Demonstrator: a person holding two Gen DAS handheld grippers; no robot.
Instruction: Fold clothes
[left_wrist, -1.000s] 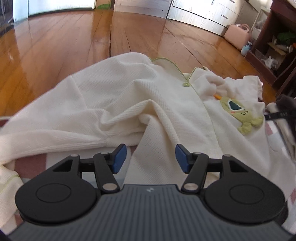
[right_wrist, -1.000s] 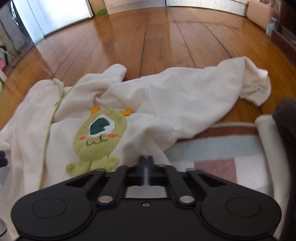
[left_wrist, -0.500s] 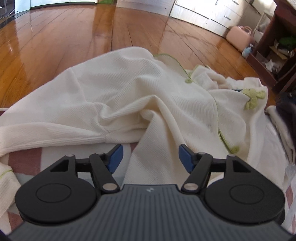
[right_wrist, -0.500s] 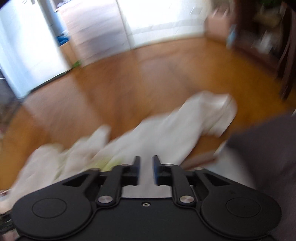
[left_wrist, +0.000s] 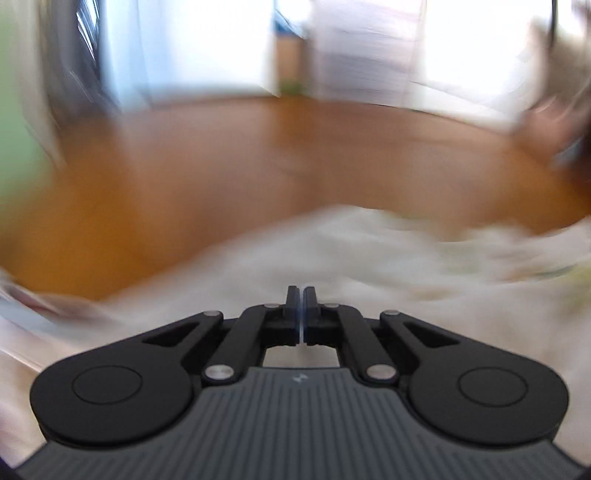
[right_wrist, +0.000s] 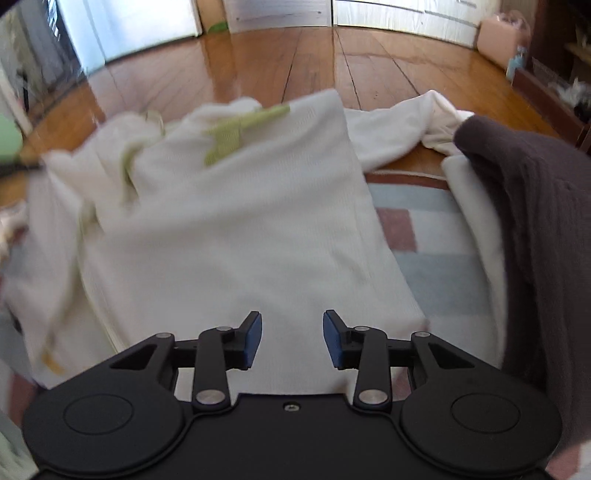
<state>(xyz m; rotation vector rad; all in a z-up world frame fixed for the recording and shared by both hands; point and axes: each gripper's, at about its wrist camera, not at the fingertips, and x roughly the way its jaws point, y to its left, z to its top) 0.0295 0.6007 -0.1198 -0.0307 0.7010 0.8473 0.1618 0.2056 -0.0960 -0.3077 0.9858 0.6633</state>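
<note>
Nearest the right wrist camera, the right gripper has just been opening; its jaws stand apart above the cream garment, nothing pinched. The garment lies partly folded across a checked rug and onto the wooden floor. The left gripper is pressed together over blurred cream cloth; whether cloth is caught cannot be told.

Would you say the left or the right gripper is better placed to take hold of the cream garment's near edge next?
Right, probably. The right gripper has just been opening, with nothing between its pads, over the flat cream garment. The left gripper is shut; its view is too blurred to show cloth held.
</note>
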